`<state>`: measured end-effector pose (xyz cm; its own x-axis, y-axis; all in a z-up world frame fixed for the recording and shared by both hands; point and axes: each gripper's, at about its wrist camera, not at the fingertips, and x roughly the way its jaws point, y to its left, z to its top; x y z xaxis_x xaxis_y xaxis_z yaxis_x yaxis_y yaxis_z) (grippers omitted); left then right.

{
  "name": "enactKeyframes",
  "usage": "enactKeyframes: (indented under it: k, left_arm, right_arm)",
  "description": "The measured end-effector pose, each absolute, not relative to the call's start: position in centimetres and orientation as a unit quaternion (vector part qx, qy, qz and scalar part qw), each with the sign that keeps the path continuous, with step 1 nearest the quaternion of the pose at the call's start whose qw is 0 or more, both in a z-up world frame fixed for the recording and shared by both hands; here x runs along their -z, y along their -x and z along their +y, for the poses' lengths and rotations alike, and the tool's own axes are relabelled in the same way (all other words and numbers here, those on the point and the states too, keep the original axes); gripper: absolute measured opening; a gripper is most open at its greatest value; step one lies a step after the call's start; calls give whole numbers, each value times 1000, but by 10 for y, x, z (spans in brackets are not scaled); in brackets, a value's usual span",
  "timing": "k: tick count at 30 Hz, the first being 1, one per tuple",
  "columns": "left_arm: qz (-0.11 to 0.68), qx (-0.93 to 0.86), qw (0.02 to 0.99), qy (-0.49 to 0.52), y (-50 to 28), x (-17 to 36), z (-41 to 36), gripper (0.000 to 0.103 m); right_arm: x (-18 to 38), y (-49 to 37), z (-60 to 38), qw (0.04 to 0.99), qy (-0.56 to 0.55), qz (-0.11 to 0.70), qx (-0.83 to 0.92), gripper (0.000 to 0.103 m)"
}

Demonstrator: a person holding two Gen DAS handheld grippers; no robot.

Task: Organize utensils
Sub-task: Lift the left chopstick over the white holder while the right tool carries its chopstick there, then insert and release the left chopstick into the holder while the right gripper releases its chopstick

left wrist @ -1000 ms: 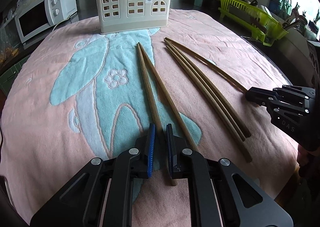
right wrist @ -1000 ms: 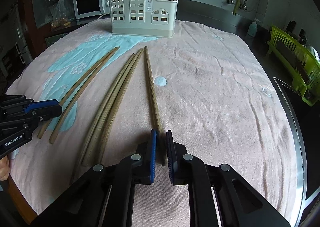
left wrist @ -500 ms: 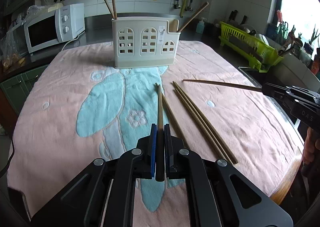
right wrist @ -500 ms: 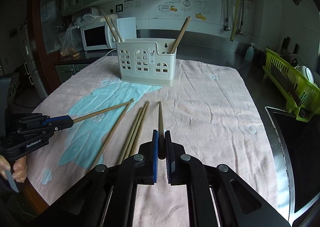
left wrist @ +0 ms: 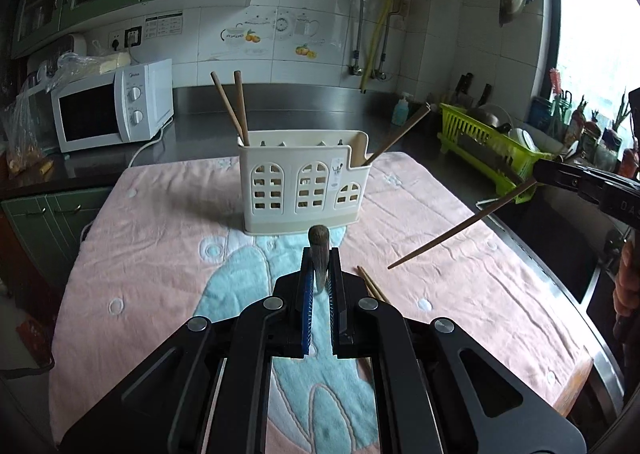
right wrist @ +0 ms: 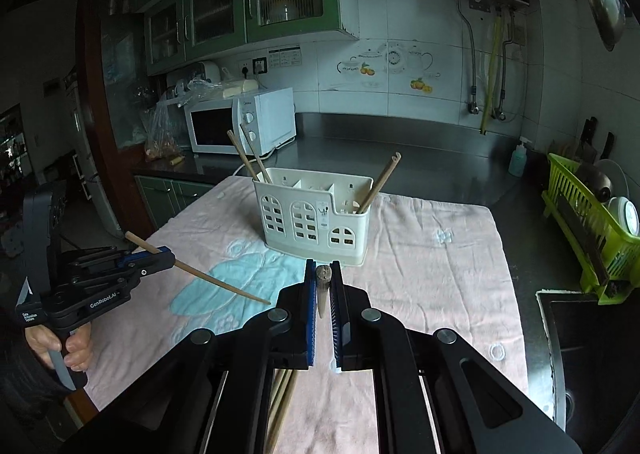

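A cream utensil holder [left wrist: 301,185] [right wrist: 314,225] stands upright on the pink and blue towel [left wrist: 160,254], with chopsticks in its left and right ends. My left gripper [left wrist: 319,268] is shut on a wooden chopstick [left wrist: 319,242], held above the towel and seen end-on. My right gripper [right wrist: 323,282] is shut on another chopstick [right wrist: 322,278], also lifted. The right gripper's chopstick [left wrist: 460,230] slants down over the towel in the left wrist view. The left gripper's chopstick [right wrist: 216,282] shows in the right wrist view.
More chopsticks lie on the towel [left wrist: 370,286] [right wrist: 282,406]. A white microwave [left wrist: 108,109] sits on the dark counter at back left. A green dish rack [left wrist: 488,145] stands at the right, beside a dark sink edge.
Both grippers have closed on a chopstick each and lifted them off the towel. The views have tilted up toward the holder and wall.
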<state>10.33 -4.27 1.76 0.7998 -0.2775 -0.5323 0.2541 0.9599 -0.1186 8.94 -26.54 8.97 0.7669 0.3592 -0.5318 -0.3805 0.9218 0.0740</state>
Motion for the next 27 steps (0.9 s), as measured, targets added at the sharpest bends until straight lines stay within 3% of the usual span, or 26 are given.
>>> enactKeyframes:
  k: [16,22,27]
  left_arm:
    - [194,136,971,-16,-159,-126,-50,5]
    - [152,118,981,-12,-192,-165,-54,5]
    - [150,94,984,-7,-230,-166,-52,5]
  right_arm:
    - [-183,-173,-261,941,37,264,-207,6]
    - [-191,-210,-253,941,44,272,-194,6]
    - [-181,-240,-244,937,51,291,-186,6]
